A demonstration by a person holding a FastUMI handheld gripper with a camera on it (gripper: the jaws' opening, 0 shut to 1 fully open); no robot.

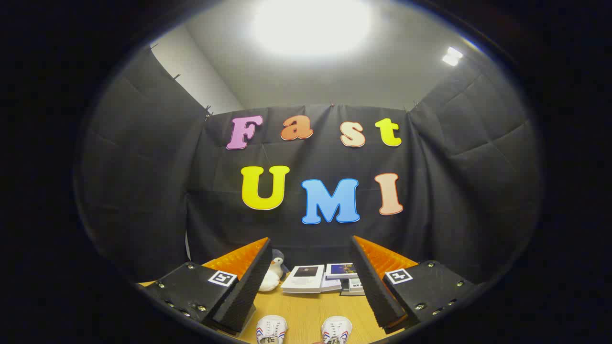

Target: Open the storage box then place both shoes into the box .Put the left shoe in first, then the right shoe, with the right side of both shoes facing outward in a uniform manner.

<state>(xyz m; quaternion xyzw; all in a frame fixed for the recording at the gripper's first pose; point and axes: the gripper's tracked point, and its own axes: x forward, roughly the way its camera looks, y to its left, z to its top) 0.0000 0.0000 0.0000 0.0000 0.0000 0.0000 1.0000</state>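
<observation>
Two white shoes sit side by side on the wooden table, one at about 7 o'clock and the other at about 5 o'clock, low between the fingers. The gripper is spread wide, holding nothing. Beyond it at 12 o'clock lie stacked books, with a penguin toy just left of them.

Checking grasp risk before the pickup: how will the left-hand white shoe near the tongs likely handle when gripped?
The white shoe looks soft-sided, so it will probably flex under the open tongs. Likely light, and its flat sole resists rolling on the table.
</observation>
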